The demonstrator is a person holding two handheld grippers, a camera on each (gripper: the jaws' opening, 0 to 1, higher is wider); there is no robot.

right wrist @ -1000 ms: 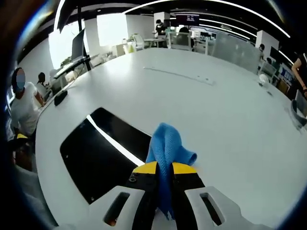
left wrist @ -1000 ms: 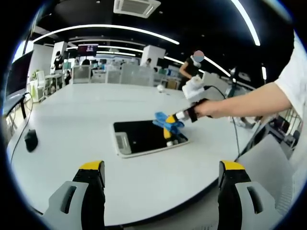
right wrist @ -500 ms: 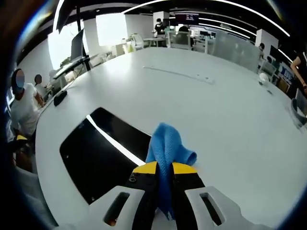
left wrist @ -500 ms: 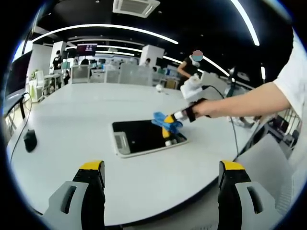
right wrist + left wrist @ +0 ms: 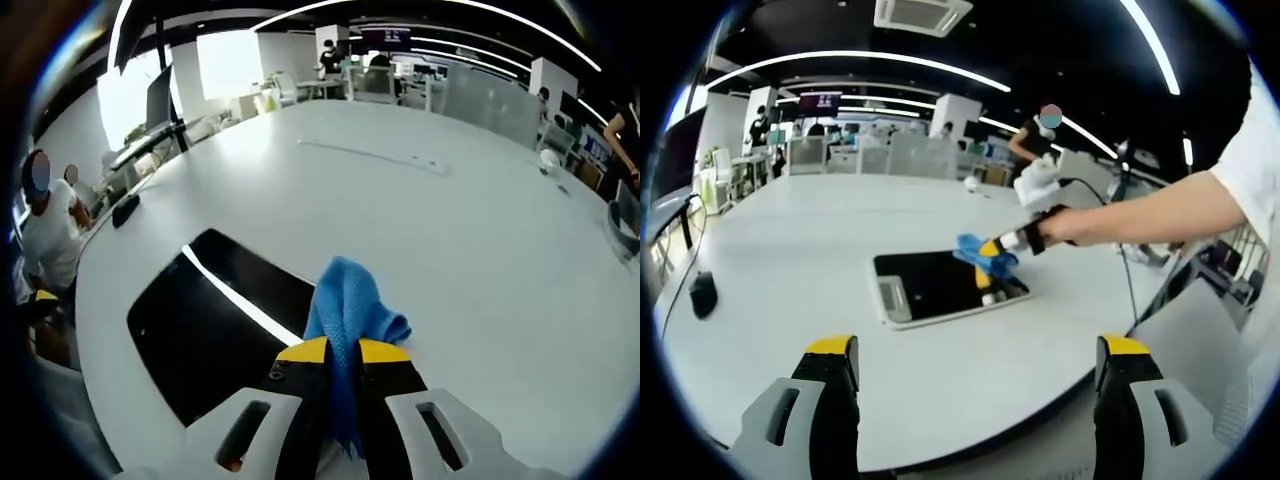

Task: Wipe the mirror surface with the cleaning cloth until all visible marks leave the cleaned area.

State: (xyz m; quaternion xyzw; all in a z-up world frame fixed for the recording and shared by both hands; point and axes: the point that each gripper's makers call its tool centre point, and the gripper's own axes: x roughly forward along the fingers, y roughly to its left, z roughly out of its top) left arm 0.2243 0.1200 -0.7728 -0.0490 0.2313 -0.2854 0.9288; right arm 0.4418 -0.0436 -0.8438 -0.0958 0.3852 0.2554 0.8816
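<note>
A flat rectangular mirror (image 5: 945,285) with a pale frame lies on the white table (image 5: 800,240); its glass reads dark with a bright light streak (image 5: 220,300). My right gripper (image 5: 342,352) is shut on a blue cleaning cloth (image 5: 348,305), which bunches above its yellow-tipped jaws over the mirror's right edge. In the left gripper view that right gripper (image 5: 987,268) and the cloth (image 5: 973,250) sit at the mirror's far right corner, held by a person's hand (image 5: 1065,225). My left gripper (image 5: 978,360) stands open at the near table edge, well short of the mirror.
A dark computer mouse (image 5: 703,294) lies at the table's left side. A small white ball-like object (image 5: 548,165) rests far across the table. Office chairs, desks and people stand in the background. The table's curved near edge runs below the mirror.
The right gripper with the cloth has shifted slightly left along the mirror's far right corner. The left gripper has stayed put.
</note>
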